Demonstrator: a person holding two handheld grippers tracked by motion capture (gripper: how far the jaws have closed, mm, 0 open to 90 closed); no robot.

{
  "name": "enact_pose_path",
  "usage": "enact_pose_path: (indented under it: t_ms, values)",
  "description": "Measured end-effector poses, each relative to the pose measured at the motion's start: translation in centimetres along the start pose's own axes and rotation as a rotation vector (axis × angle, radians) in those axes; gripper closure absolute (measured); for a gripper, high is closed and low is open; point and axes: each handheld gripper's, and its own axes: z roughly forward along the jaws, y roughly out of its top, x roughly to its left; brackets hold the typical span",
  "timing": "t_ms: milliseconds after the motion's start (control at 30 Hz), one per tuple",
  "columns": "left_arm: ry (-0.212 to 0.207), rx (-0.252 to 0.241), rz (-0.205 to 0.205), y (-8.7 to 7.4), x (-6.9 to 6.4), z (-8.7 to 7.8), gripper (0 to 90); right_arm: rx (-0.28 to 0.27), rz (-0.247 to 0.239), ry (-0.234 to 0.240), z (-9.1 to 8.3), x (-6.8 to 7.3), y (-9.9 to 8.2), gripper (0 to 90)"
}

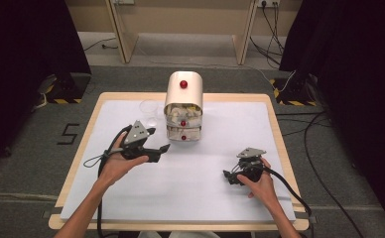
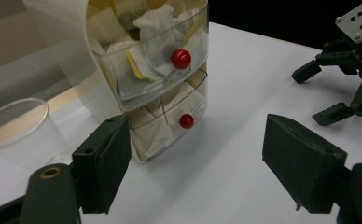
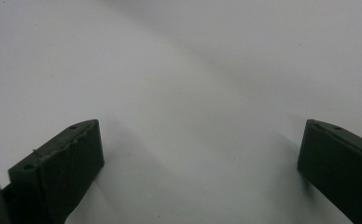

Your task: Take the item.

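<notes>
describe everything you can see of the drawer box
The drawer box is a small white cabinet with a rounded top, upright at the far middle of the table. It has clear plastic drawers with red knobs, stuffed with crumpled paper packets. A clear cup stands beside it. Nothing grips it.

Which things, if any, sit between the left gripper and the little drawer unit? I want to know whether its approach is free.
Nothing visible blocks it. The left gripper, jaws open and empty, faces the drawer unit across bare white table. The clear plastic cup stands off to the unit's left, beside the path rather than in it.
</notes>
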Motion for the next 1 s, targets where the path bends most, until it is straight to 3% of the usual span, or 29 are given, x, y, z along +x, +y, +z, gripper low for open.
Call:
enact_pose_path:
  t_ms: [567, 733, 1000]
  values:
    - [0.013, -0.002, 0.120, 4.8, 0.2, 3.6, 25.4, -0.001, 0.003, 0.000, 0.0, 0.0, 0.0, 0.7]
    - [-0.005, 0.025, 0.130, 5.2, 0.4, 4.9, 25.1, -0.001, 0.002, 0.000, 0.0, 0.0, 0.0, 0.7]
    - [0.005, 0.070, 0.135, 5.2, 1.1, 6.5, 24.9, -0.004, -0.006, -0.002, 0.0, 0.0, 0.0, 0.7]
